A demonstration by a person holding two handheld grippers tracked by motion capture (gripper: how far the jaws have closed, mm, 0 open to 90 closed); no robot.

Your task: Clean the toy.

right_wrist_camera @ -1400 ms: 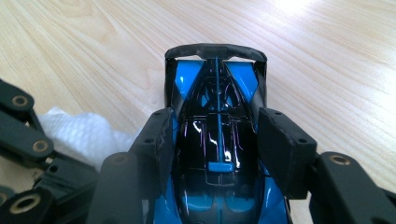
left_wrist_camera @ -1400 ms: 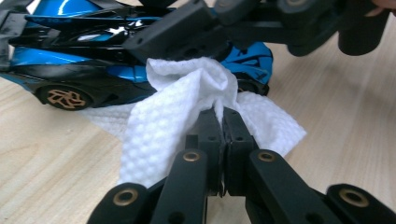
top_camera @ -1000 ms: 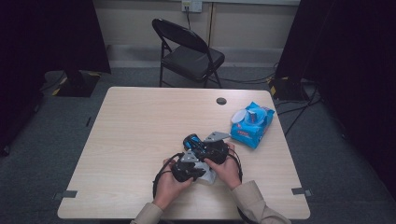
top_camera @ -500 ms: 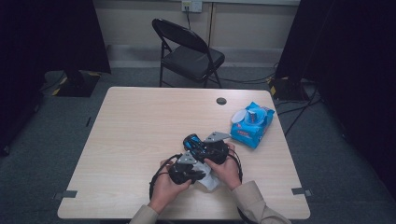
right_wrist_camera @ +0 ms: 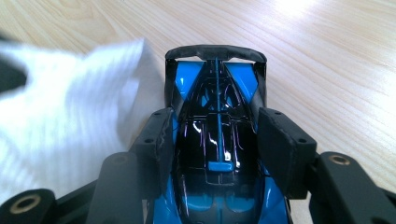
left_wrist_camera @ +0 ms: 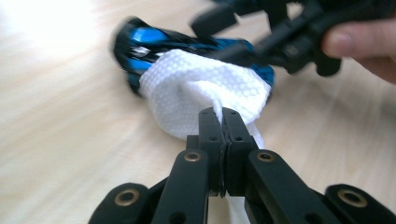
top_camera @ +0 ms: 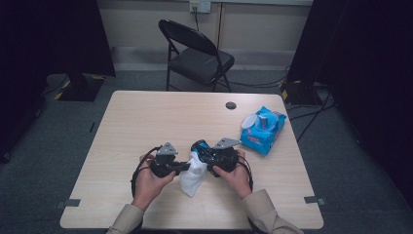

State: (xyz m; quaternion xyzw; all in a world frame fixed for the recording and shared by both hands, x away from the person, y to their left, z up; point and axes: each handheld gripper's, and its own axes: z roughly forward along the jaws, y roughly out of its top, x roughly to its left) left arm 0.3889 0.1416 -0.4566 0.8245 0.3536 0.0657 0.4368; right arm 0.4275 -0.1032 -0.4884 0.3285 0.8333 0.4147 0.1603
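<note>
Near the front edge of the surface, about midway along it, the right tongs are clamped partway on a blue-and-black toy car — one pad on each flank. The left tongs are pinched fully together on a white wipe, which drapes against the car's side. A blue wipe pack lies near the right edge — well apart.

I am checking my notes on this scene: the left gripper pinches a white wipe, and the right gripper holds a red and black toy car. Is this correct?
Not quite: the toy car is blue and black, not red, as the right gripper view shows between the jaws of the right gripper. The rest holds: the left gripper pinches the white wipe.
</note>
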